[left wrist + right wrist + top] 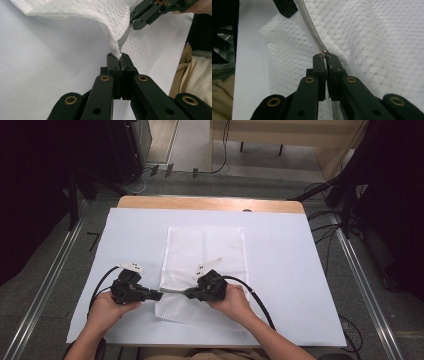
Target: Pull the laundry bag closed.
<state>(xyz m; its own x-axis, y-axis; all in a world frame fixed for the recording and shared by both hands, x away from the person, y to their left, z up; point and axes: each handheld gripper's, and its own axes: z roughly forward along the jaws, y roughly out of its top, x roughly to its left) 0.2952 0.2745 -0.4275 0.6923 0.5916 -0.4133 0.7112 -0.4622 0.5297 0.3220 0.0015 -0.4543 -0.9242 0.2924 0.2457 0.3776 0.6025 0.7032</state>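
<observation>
Handling the mesh bag [205, 265] near the worktop's front edge, treat it as light and limp: left gripper [159, 295] pinches its corner, right gripper [187, 293] clamps the zipper pull [323, 52].

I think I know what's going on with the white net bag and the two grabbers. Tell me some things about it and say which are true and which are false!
1. The left gripper is pinching the end of the white mesh bag by its zipper. True.
2. The right gripper is wide open and holds nothing. False: its jaws are shut on the zipper pull.
3. The bag lies on a white sheet that covers the table. True.
4. The bag is red. False: it is white, with a grey zipper.
5. The two grippers are far apart, at opposite ends of the table. False: they are close together, tips facing each other, at the near end of the bag.
</observation>
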